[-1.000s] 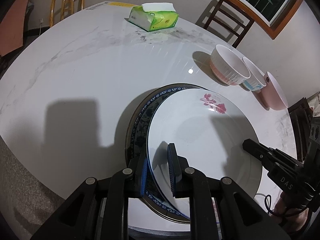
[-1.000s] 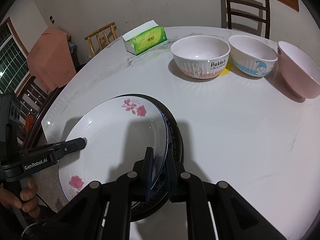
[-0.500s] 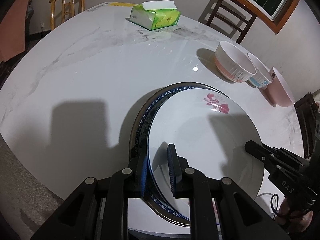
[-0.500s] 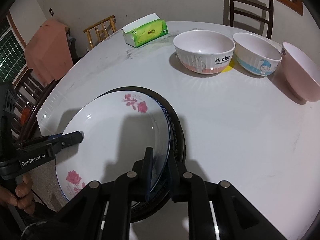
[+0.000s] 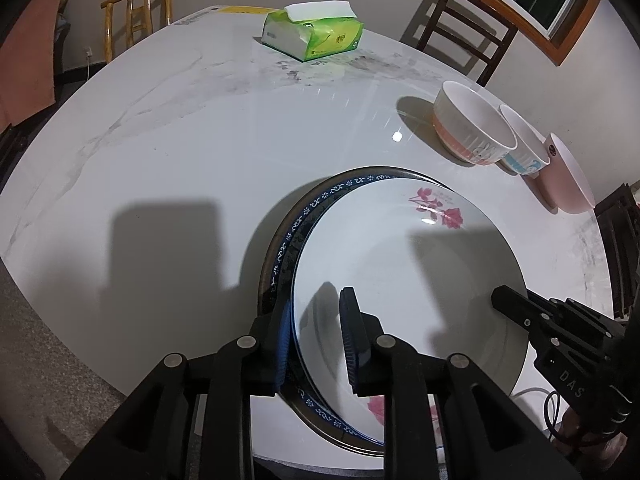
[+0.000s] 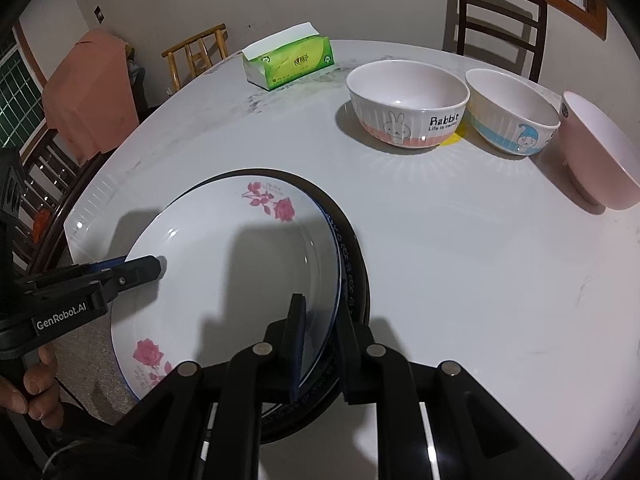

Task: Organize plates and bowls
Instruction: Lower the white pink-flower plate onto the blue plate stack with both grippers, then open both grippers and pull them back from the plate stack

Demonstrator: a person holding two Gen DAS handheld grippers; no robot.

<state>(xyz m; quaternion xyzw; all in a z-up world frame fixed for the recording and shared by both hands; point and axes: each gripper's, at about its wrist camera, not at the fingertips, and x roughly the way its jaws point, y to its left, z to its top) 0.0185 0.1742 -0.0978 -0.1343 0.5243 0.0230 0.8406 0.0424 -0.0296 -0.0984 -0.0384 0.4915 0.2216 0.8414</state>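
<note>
A white plate with pink roses [image 5: 400,272] [image 6: 240,272] lies on a blue-patterned plate [image 5: 304,216] [image 6: 346,264]. That one lies on a dark plate [image 6: 356,240] near the table's front edge. My left gripper [image 5: 316,304] [image 6: 140,270] straddles the rose plate's left rim. Its jaws are opening, and the inner pad stands a little off the plate. My right gripper [image 6: 320,308] [image 5: 504,296] is shut on the rim at the plate's opposite side. Three bowls stand in a row at the back right: a rabbit bowl [image 6: 408,108], a blue-banded bowl [image 6: 512,116] and a pink bowl [image 6: 596,152].
A green tissue pack [image 6: 288,60] [image 5: 316,36] lies at the far side of the round marble table [image 6: 460,260]. Wooden chairs [image 6: 500,12] stand behind it, one draped with an orange cloth [image 6: 88,92]. A person's hand [image 6: 36,384] holds the left gripper's handle.
Both views have shifted only slightly. The rose plate stays on the stack between the two grippers. The left jaws look marginally wider apart.
</note>
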